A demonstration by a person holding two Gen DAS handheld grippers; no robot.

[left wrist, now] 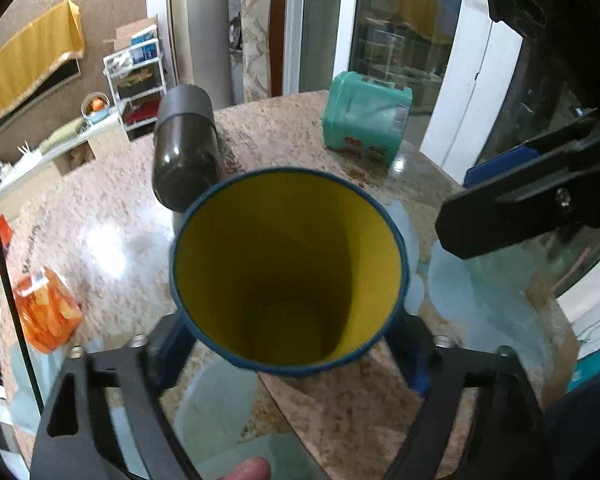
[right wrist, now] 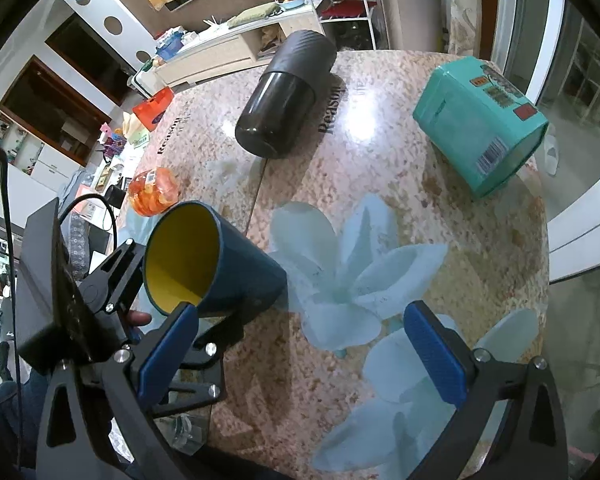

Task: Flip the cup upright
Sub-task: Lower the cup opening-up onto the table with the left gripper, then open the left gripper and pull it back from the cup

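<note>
The cup (left wrist: 288,272) is dark blue outside and yellow inside. My left gripper (left wrist: 296,344) is shut on the cup near its base, and its open mouth faces the left wrist camera. In the right wrist view the cup (right wrist: 220,268) is tilted, mouth up and to the left, its base low over the table. The left gripper (right wrist: 236,312) clamps its lower body. My right gripper (right wrist: 300,360) is open and empty, to the right of the cup over the blue flower pattern. It also shows in the left wrist view (left wrist: 512,208) at the right.
The round stone-pattern table (right wrist: 380,160) holds a dark cylindrical bottle (right wrist: 284,100) lying on its side at the back, a teal box (right wrist: 480,120) at the back right and an orange packet (right wrist: 154,190) at the left edge. Shelves and a glass door stand beyond.
</note>
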